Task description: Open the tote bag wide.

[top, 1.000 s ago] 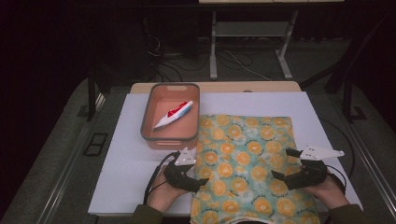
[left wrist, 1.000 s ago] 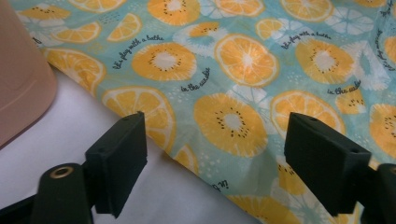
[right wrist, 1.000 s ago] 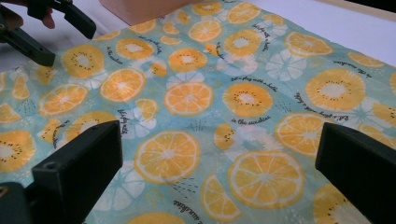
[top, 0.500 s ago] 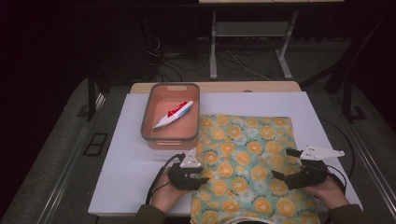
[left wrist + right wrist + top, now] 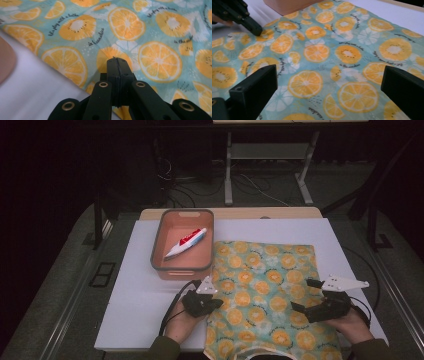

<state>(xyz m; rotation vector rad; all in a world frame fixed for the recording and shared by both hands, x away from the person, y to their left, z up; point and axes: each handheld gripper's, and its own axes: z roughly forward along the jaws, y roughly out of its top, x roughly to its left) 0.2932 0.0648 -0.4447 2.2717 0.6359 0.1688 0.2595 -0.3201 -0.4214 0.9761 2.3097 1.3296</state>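
Two grippers are working the fruit-print cloth [image 5: 265, 295], which is lying flat across the lower centre and lower right of the high view, its long axis running from the bottom edge up toward the middle of the frame. The left gripper [image 5: 216, 304] is sitting at the cloth's left edge, low and centre-left in the high view, and its jaws have just been closing: in the left gripper view they are standing pressed together [image 5: 117, 61] over the print, though whether any fabric is pinched between the tips cannot be told from here. The right gripper [image 5: 301, 295] is hovering over the cloth's right half with its jaws spread wide and nothing between them; in the right gripper view the fabric [image 5: 319, 52] is stretching away ahead of them. So the left hand is the one on the cloth's border, and the bulk of the cloth is lying to its right. Above the left gripper, the orange bin [image 5: 159, 240] is holding a red-and-white tube [image 5: 186, 243].
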